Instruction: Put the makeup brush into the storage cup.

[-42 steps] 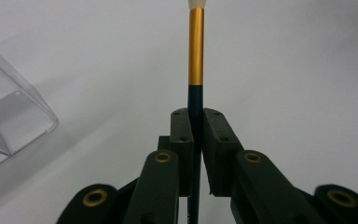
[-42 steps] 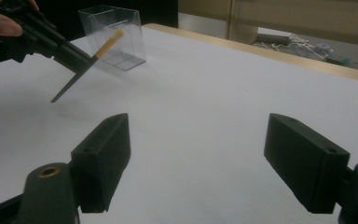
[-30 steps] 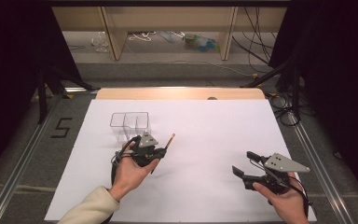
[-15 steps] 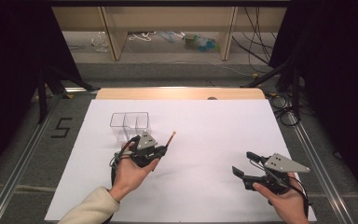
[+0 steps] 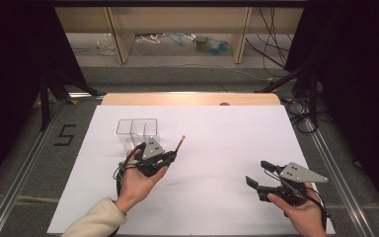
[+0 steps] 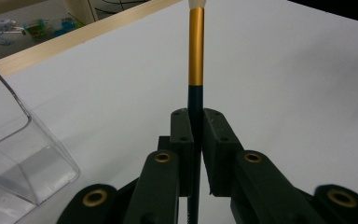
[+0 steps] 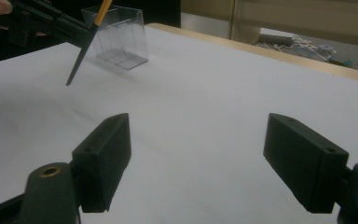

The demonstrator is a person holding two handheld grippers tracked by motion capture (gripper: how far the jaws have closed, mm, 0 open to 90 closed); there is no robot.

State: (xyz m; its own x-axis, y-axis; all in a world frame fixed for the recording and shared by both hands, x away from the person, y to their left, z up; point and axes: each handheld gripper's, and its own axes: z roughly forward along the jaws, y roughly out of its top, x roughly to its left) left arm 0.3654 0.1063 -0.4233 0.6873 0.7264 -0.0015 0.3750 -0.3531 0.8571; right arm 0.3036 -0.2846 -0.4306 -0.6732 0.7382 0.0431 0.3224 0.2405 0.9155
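Observation:
My left gripper [image 5: 170,157] is shut on a thin brush [image 5: 179,145] with a dark handle, a gold band and a pale tip; in the left gripper view the brush [image 6: 196,51] rises straight up from between the closed pads [image 6: 182,130]. It hangs above the white sheet, just right of a clear plastic box [image 5: 137,128]. In the right gripper view the brush [image 7: 81,52] slants down in front of that clear box [image 7: 120,37]. My right gripper [image 5: 257,174] stands open near the front right of the table, nothing between its pads [image 7: 103,161].
A white sheet [image 5: 227,148] covers the table, with a wooden edge [image 5: 187,98] at the back. Beyond it are shelf legs, cables and clutter on the floor. A "5" mark [image 5: 64,134] lies on the left floor beside a metal rail.

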